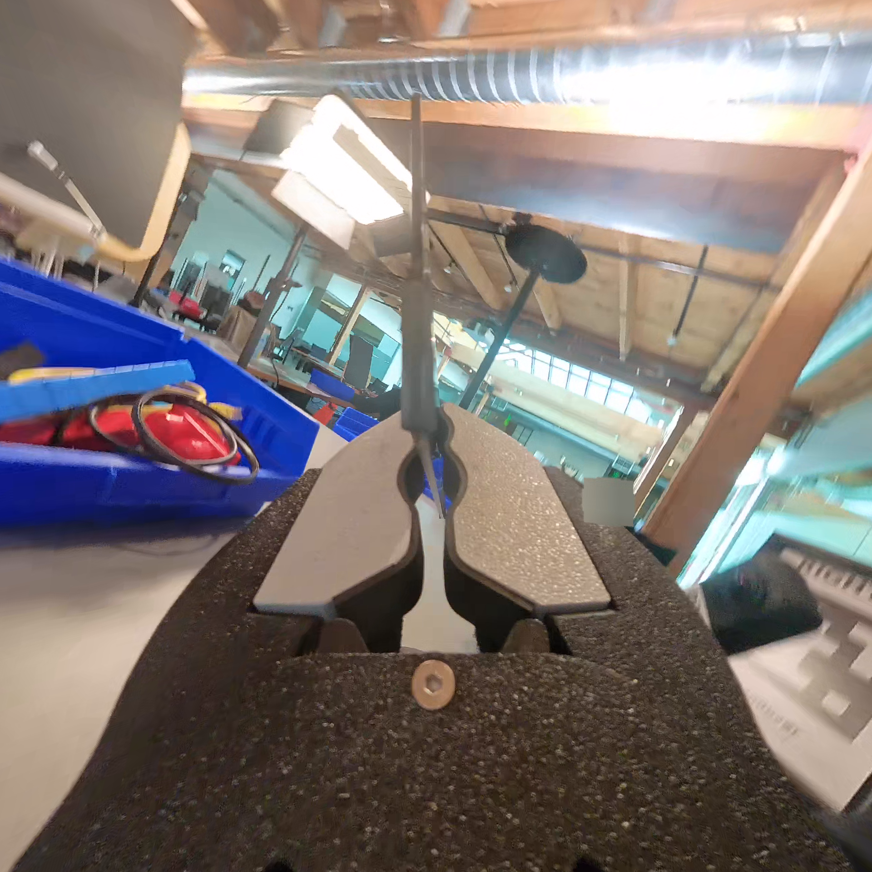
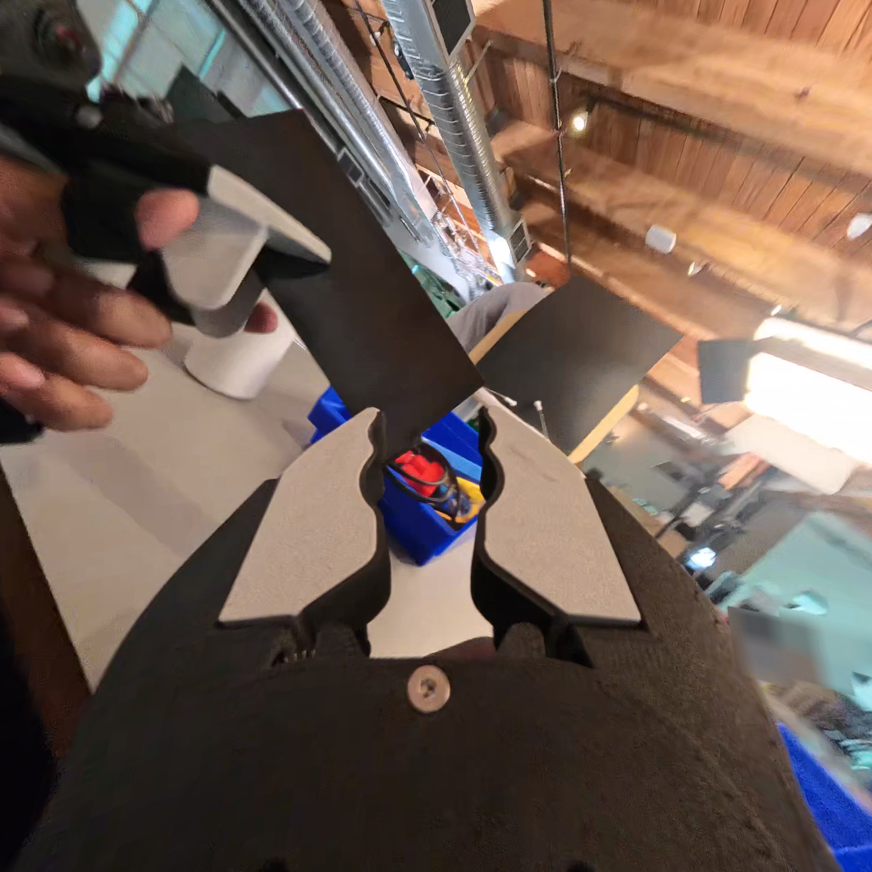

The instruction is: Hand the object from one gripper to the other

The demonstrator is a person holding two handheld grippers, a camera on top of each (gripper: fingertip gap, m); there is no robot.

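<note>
The object is a thin, flat black sheet. In the left wrist view my left gripper [image 1: 422,420] is shut on it, and the sheet [image 1: 417,306] stands up edge-on from the fingertips. In the right wrist view the same sheet [image 2: 358,283] slants down from the left gripper [image 2: 283,255], which a person's hand [image 2: 71,330] holds at the upper left. The sheet's lower corner sits between the fingers of my right gripper [image 2: 429,420], close to the left finger [image 2: 321,519]. The right gripper's jaws are apart and hold nothing.
A blue bin [image 1: 141,486] with red parts and black rings stands on the white table [image 1: 71,660]; it also shows in the right wrist view [image 2: 424,538]. A white roll [image 2: 245,368] stands on the table. A dark board [image 2: 571,363] stands behind the bin. There is about 10 cm between the tips of the two grippers.
</note>
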